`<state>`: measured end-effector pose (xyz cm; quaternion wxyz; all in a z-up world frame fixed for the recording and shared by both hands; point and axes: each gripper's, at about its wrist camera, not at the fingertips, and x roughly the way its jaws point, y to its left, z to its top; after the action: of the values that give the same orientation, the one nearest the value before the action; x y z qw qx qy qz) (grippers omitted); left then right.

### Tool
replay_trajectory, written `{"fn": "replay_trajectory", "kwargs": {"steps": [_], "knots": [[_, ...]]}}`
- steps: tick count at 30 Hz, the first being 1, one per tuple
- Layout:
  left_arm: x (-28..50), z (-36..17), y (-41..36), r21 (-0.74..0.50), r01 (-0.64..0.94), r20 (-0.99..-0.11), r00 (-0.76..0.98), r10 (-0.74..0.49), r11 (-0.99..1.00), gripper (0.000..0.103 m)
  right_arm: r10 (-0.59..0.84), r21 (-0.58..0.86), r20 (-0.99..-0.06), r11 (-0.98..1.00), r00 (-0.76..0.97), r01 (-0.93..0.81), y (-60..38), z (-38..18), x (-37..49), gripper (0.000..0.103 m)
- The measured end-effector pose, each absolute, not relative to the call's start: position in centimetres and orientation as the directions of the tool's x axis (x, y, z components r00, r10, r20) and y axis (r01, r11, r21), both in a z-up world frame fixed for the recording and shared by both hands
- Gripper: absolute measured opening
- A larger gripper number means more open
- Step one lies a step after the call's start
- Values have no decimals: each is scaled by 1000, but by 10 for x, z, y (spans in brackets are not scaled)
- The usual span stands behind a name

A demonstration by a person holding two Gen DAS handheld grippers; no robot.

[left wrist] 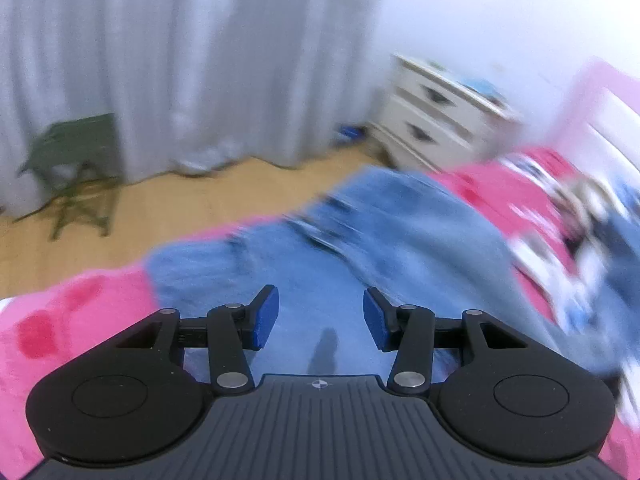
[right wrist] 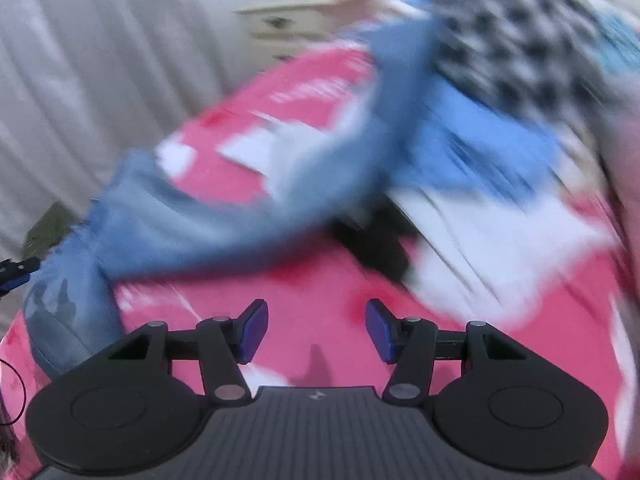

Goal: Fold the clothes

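Note:
Blue jeans (left wrist: 360, 240) lie spread on a pink bedspread (left wrist: 80, 320). My left gripper (left wrist: 319, 318) is open and empty just above the denim. In the right wrist view the jeans (right wrist: 180, 232) stretch from lower left up to the right over the pink bedspread (right wrist: 320, 328). My right gripper (right wrist: 316, 332) is open and empty above the bedspread, in front of the jeans. A pile of other clothes sits beyond: a black-and-white checked piece (right wrist: 520, 52), a bright blue piece (right wrist: 480, 148), a white piece (right wrist: 500, 248) and a black piece (right wrist: 376, 240). Both views are motion-blurred.
A white chest of drawers (left wrist: 436, 116) stands by the wall past the bed. A green stool (left wrist: 76, 168) stands on the wooden floor (left wrist: 200, 208) before grey curtains (left wrist: 180, 60). A pink headboard (left wrist: 600, 96) is at the right.

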<state>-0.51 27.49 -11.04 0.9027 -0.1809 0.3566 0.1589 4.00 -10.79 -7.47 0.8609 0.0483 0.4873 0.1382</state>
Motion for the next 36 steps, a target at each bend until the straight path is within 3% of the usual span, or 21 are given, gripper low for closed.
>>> {"fn": "replay_trajectory", "kwargs": {"steps": [7,10,17,20,27,28,29,30,31,32,33,36], "knots": [[-6,-123,190,-202,-132,-788,610,-81,970,47,229,199,-860,973,455,-113,-143,-91,-29,57],[0,-128,164,-148,1,-780,614,-118,989,47,215,188,-843,977,492,-103,-149,-89,-18,57],[49,-142,108,121,330,-738,661,-138,936,52,226,216,-717,971,659,-98,-136,-57,94,58],[70,-153,90,203,401,-744,656,-125,894,54,240,184,-685,971,688,-155,-116,-48,160,65],[94,-161,89,153,364,-755,643,-129,919,52,195,200,-700,977,687,-74,-106,-47,296,64],[96,-160,89,142,357,-754,643,-133,923,46,209,228,-714,972,669,-60,-106,-49,310,63],[97,-160,89,131,352,-754,642,-138,927,37,221,252,-729,967,647,-46,-107,-52,321,48],[98,-160,89,125,347,-759,636,-136,929,36,227,269,-739,963,634,-31,-109,-54,328,33],[101,-161,89,121,347,-773,621,-131,930,34,237,287,-746,958,622,-21,-110,-56,334,5],[102,-162,91,115,341,-781,611,-127,933,22,253,302,-740,953,623,-28,-112,-53,334,4],[104,-162,92,109,333,-789,602,-122,937,17,249,299,-721,954,647,-34,-114,-44,327,4],[99,-154,99,91,336,-788,600,-139,938,10,250,345,-612,938,751,-32,-133,0,268,4]]}}
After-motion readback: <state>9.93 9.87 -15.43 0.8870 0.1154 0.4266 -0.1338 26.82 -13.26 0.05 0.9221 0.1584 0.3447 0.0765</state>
